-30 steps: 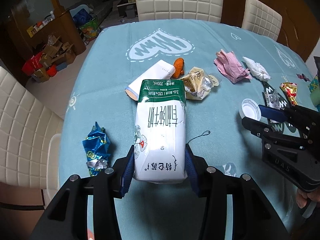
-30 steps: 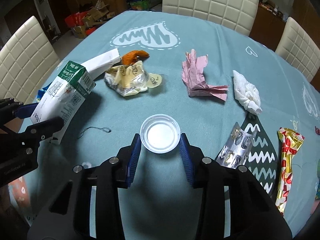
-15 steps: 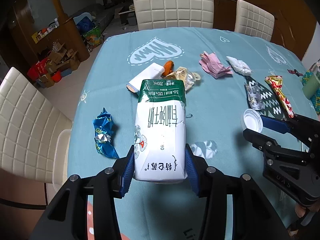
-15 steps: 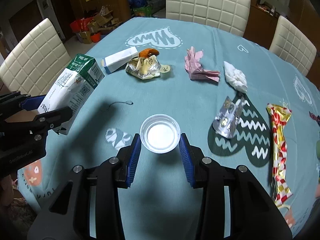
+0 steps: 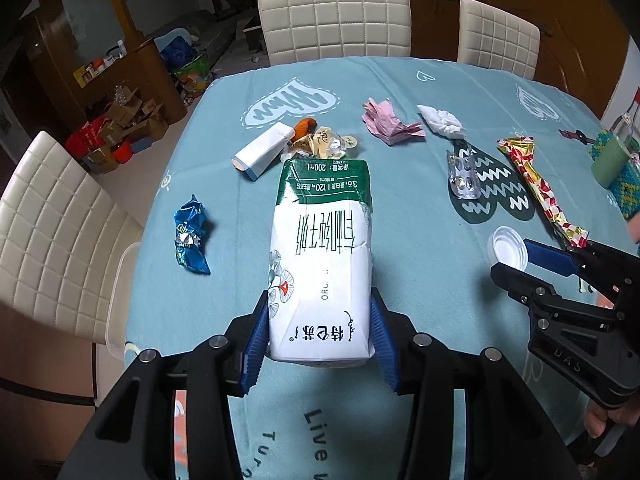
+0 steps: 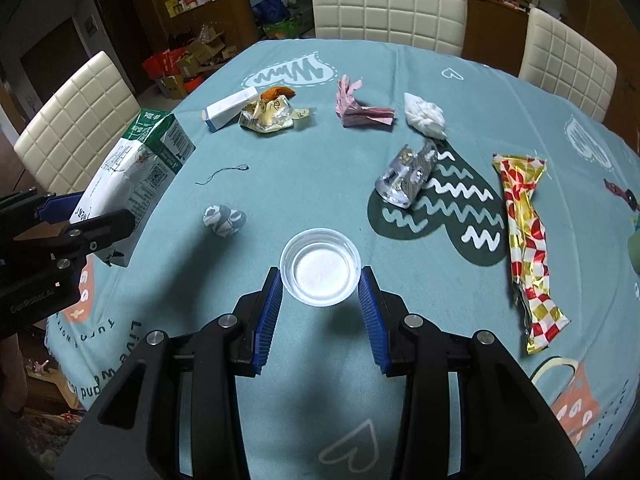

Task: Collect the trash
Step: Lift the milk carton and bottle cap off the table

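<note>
- Here, left gripper (image 5: 319, 330) clamped on milk carton (image 5: 320, 264), carton jutting forward between its fingers.
- Right gripper (image 6: 320, 300) pinches white lid (image 6: 319, 272) between both pads, above the tablecloth (image 6: 312, 168).

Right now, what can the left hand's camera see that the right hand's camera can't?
Only the left wrist view shows the blue foil wrapper and the green cup.

Only the right wrist view shows the loose thread.

Both show the milk carton in the left gripper, the white plastic lid in the right gripper, the pink paper, white tissue, blister pack and red-gold wrapper.
</note>
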`<state>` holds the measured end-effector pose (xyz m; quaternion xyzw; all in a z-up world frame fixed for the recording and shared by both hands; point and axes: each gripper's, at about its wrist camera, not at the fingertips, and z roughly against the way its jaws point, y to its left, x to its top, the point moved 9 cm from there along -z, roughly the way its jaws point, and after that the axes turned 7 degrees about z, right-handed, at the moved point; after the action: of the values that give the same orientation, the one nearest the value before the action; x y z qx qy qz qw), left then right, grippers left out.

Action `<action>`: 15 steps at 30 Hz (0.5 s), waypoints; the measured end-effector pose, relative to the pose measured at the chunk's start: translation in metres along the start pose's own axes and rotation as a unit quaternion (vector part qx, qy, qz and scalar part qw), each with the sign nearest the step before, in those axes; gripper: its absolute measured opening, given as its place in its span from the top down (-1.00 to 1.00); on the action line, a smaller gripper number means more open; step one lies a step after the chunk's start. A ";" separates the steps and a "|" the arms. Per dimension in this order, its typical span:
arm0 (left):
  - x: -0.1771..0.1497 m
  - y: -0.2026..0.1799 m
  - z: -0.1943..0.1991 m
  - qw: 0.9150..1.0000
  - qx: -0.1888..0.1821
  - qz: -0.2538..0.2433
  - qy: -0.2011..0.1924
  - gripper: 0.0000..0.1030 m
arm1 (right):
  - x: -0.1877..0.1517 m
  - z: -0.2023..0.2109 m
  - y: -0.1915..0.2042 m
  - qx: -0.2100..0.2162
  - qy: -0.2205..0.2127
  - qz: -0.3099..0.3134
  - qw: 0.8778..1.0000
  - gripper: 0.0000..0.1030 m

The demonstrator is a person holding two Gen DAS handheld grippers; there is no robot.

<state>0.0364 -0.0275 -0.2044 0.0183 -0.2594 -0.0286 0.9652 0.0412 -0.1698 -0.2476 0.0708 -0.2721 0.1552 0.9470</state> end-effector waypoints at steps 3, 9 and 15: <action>-0.003 -0.002 0.004 1.000 0.004 0.006 0.000 0.12 | -0.003 0.001 -0.002 0.007 0.000 0.002 1.000 0.19; -0.009 -0.003 0.009 1.000 0.011 0.017 0.002 0.12 | -0.006 0.001 0.007 0.020 0.002 0.017 1.000 0.19; -0.010 0.006 0.008 0.999 0.014 0.032 0.005 0.12 | -0.001 -0.002 0.017 0.030 0.004 0.034 0.999 0.19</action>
<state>0.0240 -0.0213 -0.2017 0.0232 -0.2554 0.0059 0.9666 0.0353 -0.1533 -0.2492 0.0889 -0.2653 0.1952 0.9400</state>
